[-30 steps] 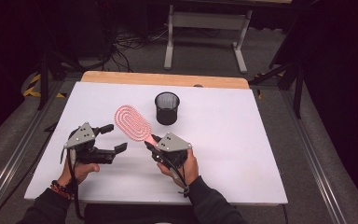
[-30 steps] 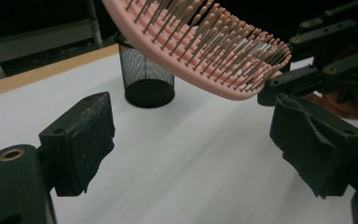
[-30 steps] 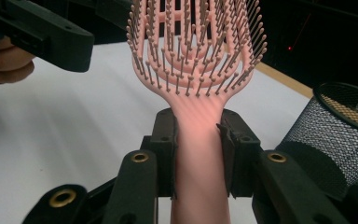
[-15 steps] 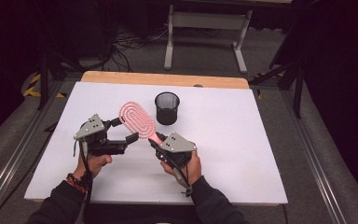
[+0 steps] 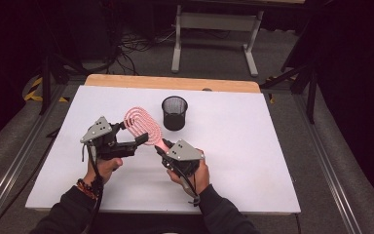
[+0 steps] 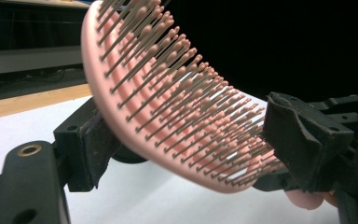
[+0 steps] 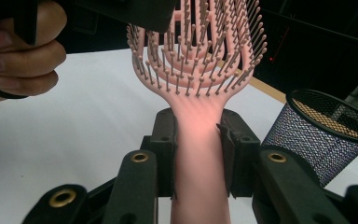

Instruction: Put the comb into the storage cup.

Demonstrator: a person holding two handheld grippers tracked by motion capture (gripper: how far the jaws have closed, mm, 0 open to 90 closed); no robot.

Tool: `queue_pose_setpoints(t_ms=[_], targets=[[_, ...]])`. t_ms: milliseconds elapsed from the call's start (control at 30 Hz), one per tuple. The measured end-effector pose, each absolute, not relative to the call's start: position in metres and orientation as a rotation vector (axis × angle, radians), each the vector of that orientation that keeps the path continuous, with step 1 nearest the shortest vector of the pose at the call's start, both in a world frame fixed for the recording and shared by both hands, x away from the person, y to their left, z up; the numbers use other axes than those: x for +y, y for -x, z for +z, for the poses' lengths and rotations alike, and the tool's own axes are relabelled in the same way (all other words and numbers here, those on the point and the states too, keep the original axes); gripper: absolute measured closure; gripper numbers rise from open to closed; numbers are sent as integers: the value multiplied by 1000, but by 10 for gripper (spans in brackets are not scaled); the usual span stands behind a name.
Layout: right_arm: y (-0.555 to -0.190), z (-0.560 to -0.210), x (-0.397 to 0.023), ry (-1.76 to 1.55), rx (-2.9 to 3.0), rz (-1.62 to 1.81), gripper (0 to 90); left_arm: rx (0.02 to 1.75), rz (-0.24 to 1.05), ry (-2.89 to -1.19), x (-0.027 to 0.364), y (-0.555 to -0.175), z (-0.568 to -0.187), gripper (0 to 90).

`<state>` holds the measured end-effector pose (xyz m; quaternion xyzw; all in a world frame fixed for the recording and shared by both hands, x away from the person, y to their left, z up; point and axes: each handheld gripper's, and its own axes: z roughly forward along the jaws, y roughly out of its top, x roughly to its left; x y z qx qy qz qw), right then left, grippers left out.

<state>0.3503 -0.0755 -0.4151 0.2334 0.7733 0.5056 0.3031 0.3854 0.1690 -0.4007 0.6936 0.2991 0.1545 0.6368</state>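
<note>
Between the two grippers, a pink hairbrush [image 5: 143, 125] is held up above the white table [image 5: 253, 146]. The right gripper [image 5: 161, 147] is squeezed tight on the brush handle, one black pad on each side of it, as the right gripper view shows well [image 7: 196, 154]. The brush head tips up and away toward the black mesh cup [image 5: 175, 112], which stands on the table just past the brush.

The left gripper [image 5: 134, 135] reaches in from the side. Its jaws have just been closing, and the brush head [image 6: 177, 107] sits between them. One jaw is behind the smooth back of the brush and one is at the tips of the bristles. The pads do not seem to press on it, though it is hard to tell whether the back pad touches.

The end of the handle is cut off at the bottom of the right gripper view. The top of the brush runs out of both gripper views. The mesh cup [image 7: 324, 135] is cut off at the right edge.

Both forearms come in from the bottom of the high view in dark sleeves. The left hand [image 5: 104, 165] wears a bead band on the wrist. The right hand [image 5: 195, 173] is wrapped round its gripper from below.
</note>
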Motion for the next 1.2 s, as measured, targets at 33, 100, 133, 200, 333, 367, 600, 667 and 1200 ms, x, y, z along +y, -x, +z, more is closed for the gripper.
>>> queue_pose_setpoints(t_ms=[33,100,133,200,333,367,600,667,1200], targets=[[-350,-416,-75,-618,2047,1340,693,685,347,-1579,168,-386,-401,218],[-350,-417,-74,-614,2043,1326,692,682,343,-1575,167,-386,-401,224],[-349,-418,-74,-611,2034,1320,692,682,347,-1570,167,-385,-402,224],[-348,-419,-74,-604,2024,1324,693,685,343,-1559,166,-385,-402,236],[-348,-421,-73,-605,2021,1322,693,701,349,-1547,165,-387,-402,258],[-347,-422,-72,-600,2018,1320,693,702,352,-1547,164,-388,-403,261],[-344,-427,-67,-592,1999,1319,692,713,361,-1523,162,-389,-403,326],[-344,-427,-68,-593,1991,1315,692,706,333,-1510,163,-390,-404,365],[-346,-434,-66,-623,1958,1301,690,615,273,-1468,159,-385,-401,568]])
